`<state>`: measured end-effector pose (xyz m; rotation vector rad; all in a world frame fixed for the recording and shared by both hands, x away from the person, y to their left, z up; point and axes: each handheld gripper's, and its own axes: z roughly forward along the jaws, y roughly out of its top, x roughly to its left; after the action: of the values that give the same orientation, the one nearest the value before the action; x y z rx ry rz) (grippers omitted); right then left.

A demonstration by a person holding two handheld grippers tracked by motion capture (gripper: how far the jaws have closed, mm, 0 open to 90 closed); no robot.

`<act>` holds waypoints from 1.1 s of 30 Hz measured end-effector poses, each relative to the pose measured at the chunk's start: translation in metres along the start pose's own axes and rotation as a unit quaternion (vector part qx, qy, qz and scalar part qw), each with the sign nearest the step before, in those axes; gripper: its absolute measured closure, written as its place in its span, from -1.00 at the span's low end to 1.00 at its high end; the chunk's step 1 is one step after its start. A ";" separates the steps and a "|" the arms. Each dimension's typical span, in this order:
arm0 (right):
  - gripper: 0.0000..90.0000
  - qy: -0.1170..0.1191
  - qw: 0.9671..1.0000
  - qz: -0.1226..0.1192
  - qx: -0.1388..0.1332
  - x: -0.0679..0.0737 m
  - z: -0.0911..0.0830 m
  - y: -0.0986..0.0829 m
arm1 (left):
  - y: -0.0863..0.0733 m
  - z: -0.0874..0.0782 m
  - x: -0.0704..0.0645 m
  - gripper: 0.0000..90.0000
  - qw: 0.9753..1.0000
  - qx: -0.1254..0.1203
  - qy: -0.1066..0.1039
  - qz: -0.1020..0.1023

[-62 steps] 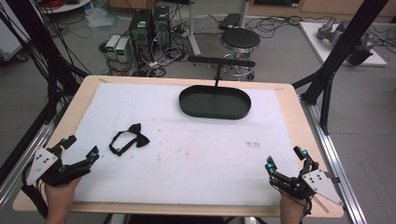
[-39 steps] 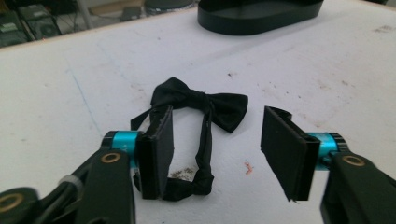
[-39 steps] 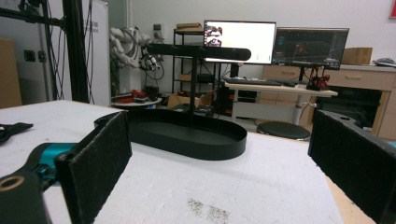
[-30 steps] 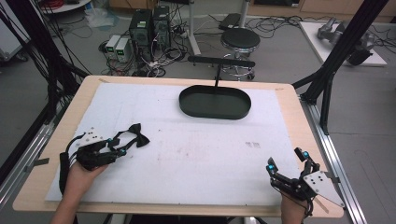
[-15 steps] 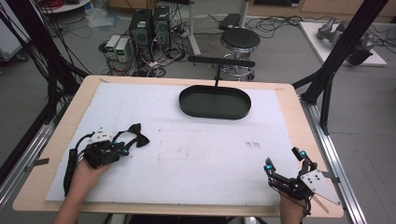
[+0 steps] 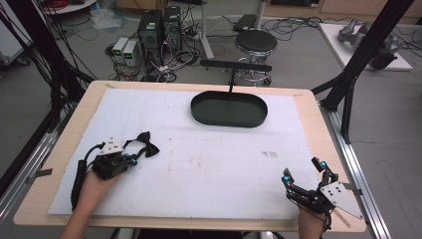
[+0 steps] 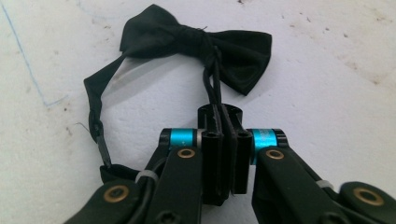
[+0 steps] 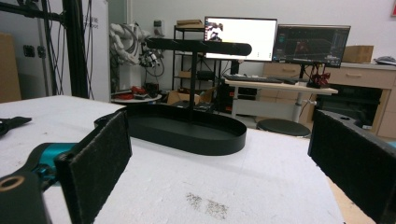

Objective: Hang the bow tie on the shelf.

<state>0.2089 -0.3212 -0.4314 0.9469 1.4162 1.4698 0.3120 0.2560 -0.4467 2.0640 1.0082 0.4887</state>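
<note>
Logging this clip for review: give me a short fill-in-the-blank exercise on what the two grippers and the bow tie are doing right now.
1. The left gripper has its jaws shut on the thin ___ of the black bow tie.
2. The right gripper rests near the table's front right corner with its jaws ___.
3. The black oval tray at the far side of the table holds ___.

Missing words: strap; open; nothing

A grey floor (image 6: 308, 55) surrounds the tabletop (image 6: 308, 107). Behind it stand a round black stool (image 6: 256, 42) and computer towers (image 6: 159, 27) with tangled cables. Two monitors (image 8: 275, 39) glow on a desk (image 8: 275, 85).
</note>
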 end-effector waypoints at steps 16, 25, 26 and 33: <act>-0.89 0.012 1.000 -0.005 0.009 0.004 0.005 -0.005 | 0.026 -0.029 -0.030 0.95 0.979 -0.200 0.015 0.048; -0.89 0.021 1.000 -0.008 0.013 0.005 0.007 -0.007 | 0.056 -0.041 -0.053 0.95 0.952 -0.298 -0.004 0.063; -0.89 0.022 1.000 -0.012 0.010 0.004 0.007 -0.007 | 0.060 -0.041 -0.055 0.95 0.951 -0.304 -0.010 0.061; -0.89 0.020 1.000 -0.008 0.006 0.004 0.007 -0.007 | 0.091 -0.039 -0.068 0.95 0.937 -0.341 -0.034 0.065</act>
<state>0.2151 -0.3153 -0.4376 0.9173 1.4595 1.4766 0.2915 0.1858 -0.3518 1.5061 0.5465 0.7131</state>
